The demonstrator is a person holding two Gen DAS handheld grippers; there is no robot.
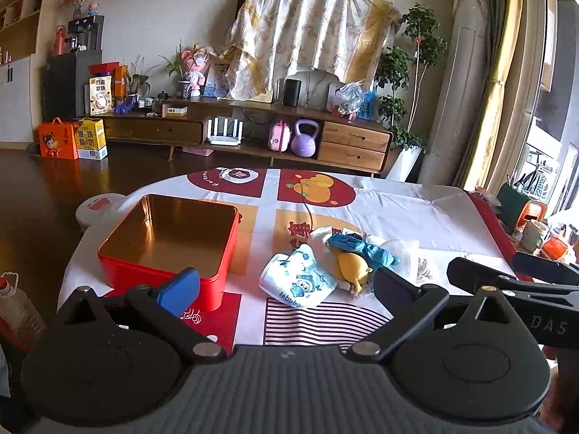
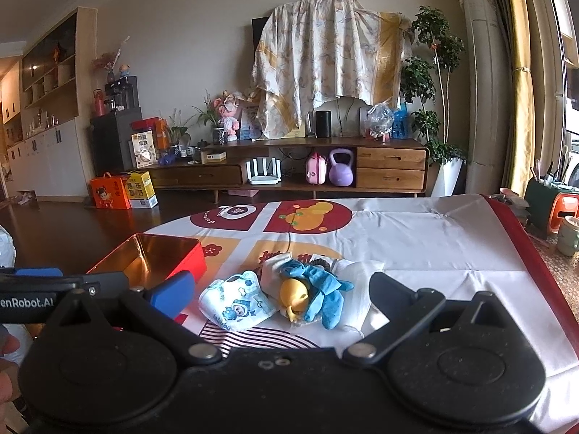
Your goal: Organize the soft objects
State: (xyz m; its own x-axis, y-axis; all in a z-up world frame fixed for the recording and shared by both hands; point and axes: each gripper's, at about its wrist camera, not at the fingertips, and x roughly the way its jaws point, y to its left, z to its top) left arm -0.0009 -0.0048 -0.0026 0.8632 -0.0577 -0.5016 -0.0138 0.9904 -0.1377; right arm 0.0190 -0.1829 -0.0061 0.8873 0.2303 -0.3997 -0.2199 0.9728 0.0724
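A: Red tin [image 1: 170, 253] sits at about 9 o'clock on the table [image 1: 416, 209] in the left wrist view, lid off, gold inside, nothing in it that I can see.

B: And the soft things?

A: Heaped together at 3 o'clock of the tin, apart from it. A printed white mask [image 1: 298, 282] lies nearest the camera. Touching it at its 3 o'clock is a yellow toy [image 1: 353, 266], and a blue cloth [image 1: 365, 247] is draped over the toy's far side.

B: From the right wrist view the same pile sits dead ahead: mask [image 2: 237, 305] at 9 o'clock, toy [image 2: 295, 294] in the middle, cloth [image 2: 322, 289] spilling toward 3 o'clock. A white pouch [image 2: 356, 271] lies behind them, possibly a packet or tissue; it is too crumpled to tell.

A: Left gripper [image 1: 286, 287]?

B: Jaws spread wide, holding nothing, hovering short of the mask. One pad is blue, the other dark.

A: Right gripper [image 2: 280, 294] is the same, jaws wide apart, framing the pile without touching it. Its body shows at 3 o'clock in my view, and mine at 9 o'clock in yours.

B: Tin [image 2: 159, 256] is at 10 o'clock for me, just beyond the blue pad.
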